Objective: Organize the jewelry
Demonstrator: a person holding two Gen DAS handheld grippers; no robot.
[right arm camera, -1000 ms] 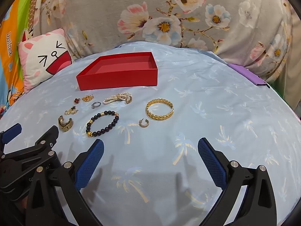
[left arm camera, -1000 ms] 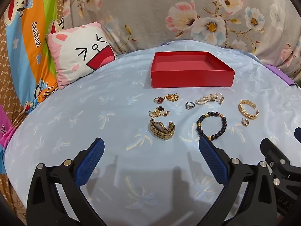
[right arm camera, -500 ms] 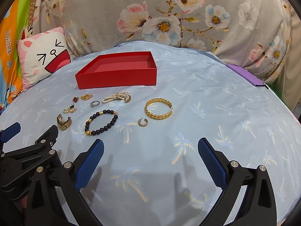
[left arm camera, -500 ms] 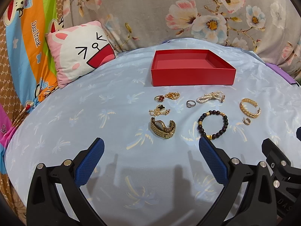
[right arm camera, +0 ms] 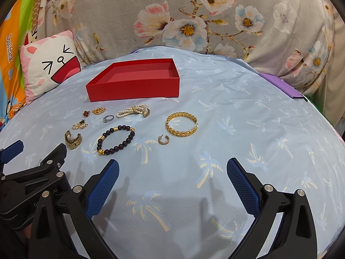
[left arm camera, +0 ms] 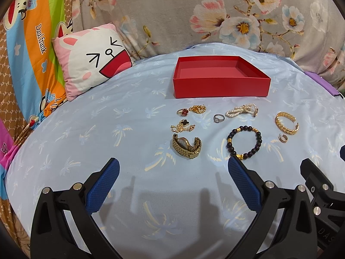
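An empty red box sits on the light blue sheet, with several jewelry pieces loose in front of it. Nearest my left gripper lie a gold watch and a dark bead bracelet. A gold bangle, a small hoop earring, a pearl bracelet, a silver ring, a red clover ring and gold chains lie further out. My right gripper is open over bare sheet; the left is open too.
A pink and white cartoon cushion leans at the back left. Floral grey bedding rises behind the box. A purple flat object lies at the right edge. The left gripper's body shows at the lower left of the right wrist view.
Both grippers have edged slightly forward toward the jewelry. Their fingers remain spread, and nothing on the sheet has moved.
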